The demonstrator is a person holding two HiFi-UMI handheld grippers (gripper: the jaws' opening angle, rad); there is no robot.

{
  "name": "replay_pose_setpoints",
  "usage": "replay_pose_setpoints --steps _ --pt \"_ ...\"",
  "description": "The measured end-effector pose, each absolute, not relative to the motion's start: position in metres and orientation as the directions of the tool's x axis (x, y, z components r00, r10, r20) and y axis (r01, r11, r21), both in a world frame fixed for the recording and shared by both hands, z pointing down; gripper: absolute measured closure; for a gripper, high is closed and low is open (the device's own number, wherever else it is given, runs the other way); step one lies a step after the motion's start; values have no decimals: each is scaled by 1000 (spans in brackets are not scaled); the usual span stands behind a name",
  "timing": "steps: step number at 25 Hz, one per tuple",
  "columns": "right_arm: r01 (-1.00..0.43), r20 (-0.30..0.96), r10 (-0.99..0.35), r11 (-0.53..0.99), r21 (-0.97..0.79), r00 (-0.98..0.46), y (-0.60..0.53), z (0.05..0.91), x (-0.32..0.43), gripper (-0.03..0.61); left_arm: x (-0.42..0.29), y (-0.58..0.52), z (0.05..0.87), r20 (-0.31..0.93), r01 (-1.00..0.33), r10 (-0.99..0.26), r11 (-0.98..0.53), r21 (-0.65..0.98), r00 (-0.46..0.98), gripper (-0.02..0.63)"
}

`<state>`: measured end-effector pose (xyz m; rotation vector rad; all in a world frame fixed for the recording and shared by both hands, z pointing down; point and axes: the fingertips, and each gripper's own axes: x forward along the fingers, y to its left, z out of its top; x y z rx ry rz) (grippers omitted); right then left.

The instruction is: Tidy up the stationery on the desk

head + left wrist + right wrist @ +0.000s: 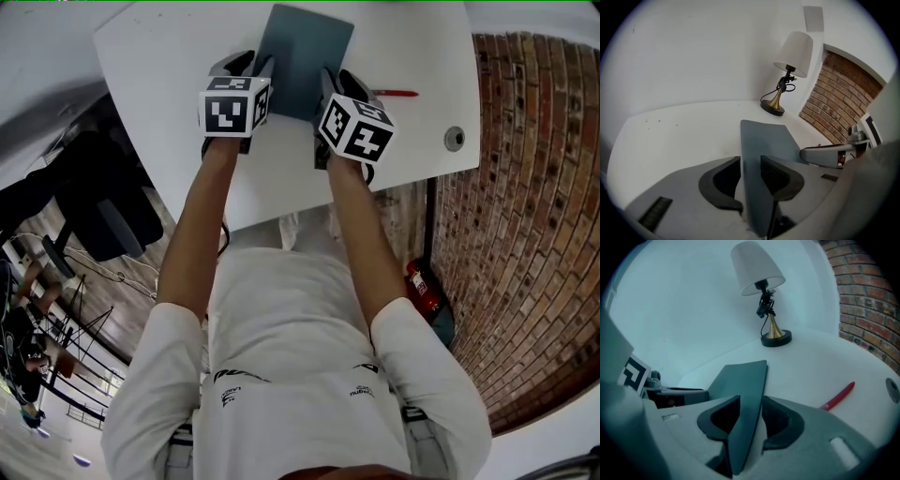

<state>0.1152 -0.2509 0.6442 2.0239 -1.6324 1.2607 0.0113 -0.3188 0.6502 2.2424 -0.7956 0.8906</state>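
A thin grey-blue notebook (302, 58) is held over the white desk (169, 56) by both grippers. My left gripper (264, 73) is shut on its left edge, and in the left gripper view the notebook (765, 140) runs between the jaws and out ahead. My right gripper (326, 79) is shut on the right edge; the notebook (740, 380) passes between its jaws too. A red pen (396, 93) lies on the desk just right of the right gripper, and the red pen (838, 396) shows in the right gripper view as well.
A table lamp with a white shade and brass base (786, 75) stands at the desk's far side by the brick wall (534, 206). A round cable hole (454, 139) sits near the desk's right corner. A red extinguisher (422, 279) stands on the floor below.
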Motion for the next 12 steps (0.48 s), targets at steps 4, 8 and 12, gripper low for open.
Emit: replay_pose_setpoints --steps 4,8,12 --pt "-887 754 -657 -334 -318 -23 -250 653 111 448 13 -317 651 740 -695 -289 -645 319 608 482" --pt "-881 759 -649 -324 -344 -58 -251 656 112 449 16 -316 653 738 -687 -265 -638 349 621 482" --pt "-891 763 -643 -307 -335 -65 -250 655 111 453 15 -315 652 745 -702 -276 -626 340 607 482"
